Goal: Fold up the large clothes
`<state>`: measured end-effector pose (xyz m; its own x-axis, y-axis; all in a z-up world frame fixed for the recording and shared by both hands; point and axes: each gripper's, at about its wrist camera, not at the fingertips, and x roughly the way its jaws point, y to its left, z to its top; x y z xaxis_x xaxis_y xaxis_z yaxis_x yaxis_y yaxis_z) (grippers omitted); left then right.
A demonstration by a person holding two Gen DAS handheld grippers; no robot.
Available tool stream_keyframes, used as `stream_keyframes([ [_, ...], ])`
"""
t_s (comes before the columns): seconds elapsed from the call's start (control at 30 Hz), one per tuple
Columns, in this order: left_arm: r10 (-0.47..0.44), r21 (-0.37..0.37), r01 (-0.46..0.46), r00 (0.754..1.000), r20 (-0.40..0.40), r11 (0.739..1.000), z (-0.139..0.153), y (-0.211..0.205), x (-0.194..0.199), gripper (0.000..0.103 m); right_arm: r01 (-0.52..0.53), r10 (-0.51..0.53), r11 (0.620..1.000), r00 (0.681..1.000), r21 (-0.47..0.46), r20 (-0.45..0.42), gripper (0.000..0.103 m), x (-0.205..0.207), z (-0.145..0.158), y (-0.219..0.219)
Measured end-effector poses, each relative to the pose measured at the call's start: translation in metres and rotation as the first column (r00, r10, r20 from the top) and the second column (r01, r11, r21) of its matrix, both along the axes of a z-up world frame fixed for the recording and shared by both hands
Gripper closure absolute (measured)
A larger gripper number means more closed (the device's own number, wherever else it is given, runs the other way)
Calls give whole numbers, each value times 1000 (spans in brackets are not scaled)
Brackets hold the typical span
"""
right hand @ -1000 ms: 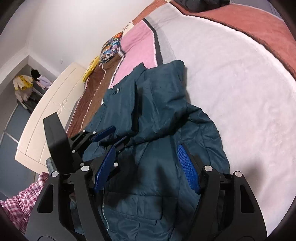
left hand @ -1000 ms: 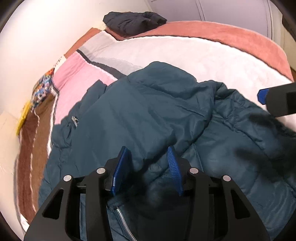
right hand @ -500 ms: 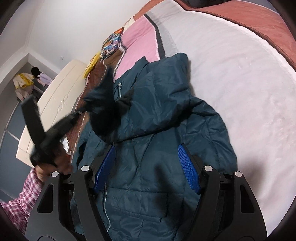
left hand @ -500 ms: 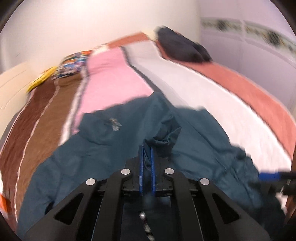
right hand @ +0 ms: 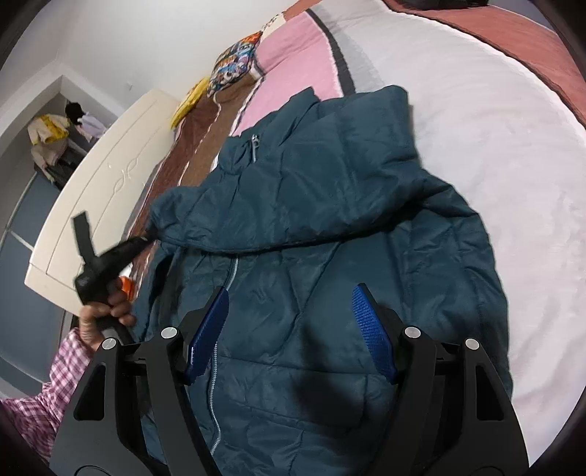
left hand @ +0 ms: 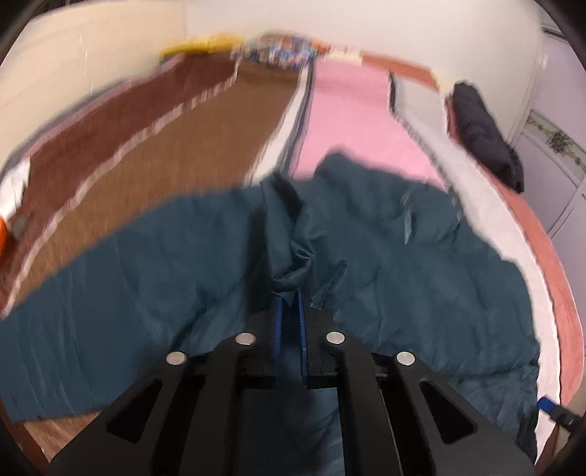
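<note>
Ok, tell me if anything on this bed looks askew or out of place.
The teal jacket lies crooked across the striped blanket, one sleeve pulled out sideways by the shut left gripper. The right gripper hovers open. Nothing looks damaged.

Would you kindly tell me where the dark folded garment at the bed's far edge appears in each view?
Left wrist: dark folded garment upper right, on the terracotta stripe.
Right wrist: only a sliver at the top edge.
Shared landmark: pink stripe of the bedspread.
</note>
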<state>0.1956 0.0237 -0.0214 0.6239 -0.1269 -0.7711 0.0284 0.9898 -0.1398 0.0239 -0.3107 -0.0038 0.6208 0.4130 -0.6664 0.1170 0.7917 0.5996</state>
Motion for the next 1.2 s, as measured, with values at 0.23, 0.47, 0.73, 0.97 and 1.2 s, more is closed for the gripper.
stream_keyframes([
  [0.23,43,-170,-56,996,-76,984,-20,32,-6,47,-20,19,998,1000,-53,-24,33,9,0,16],
  [0.47,72,-160,-66,997,30,985,10,38,-1,39,-16,14,996,1000,-90,-20,33,20,3,25],
  [0.73,21,-71,-30,992,-123,997,-25,17,45,70,17,-23,988,999,-156,-36,33,24,2,23],
  [0.97,34,-49,-35,999,-32,998,-11,16,38,94,91,-92,979,996,-182,1,33,34,11,1],
  [1.2,16,33,-12,993,-114,999,-38,12,44,78,125,-122,984,992,-124,27,33,66,4,-20],
])
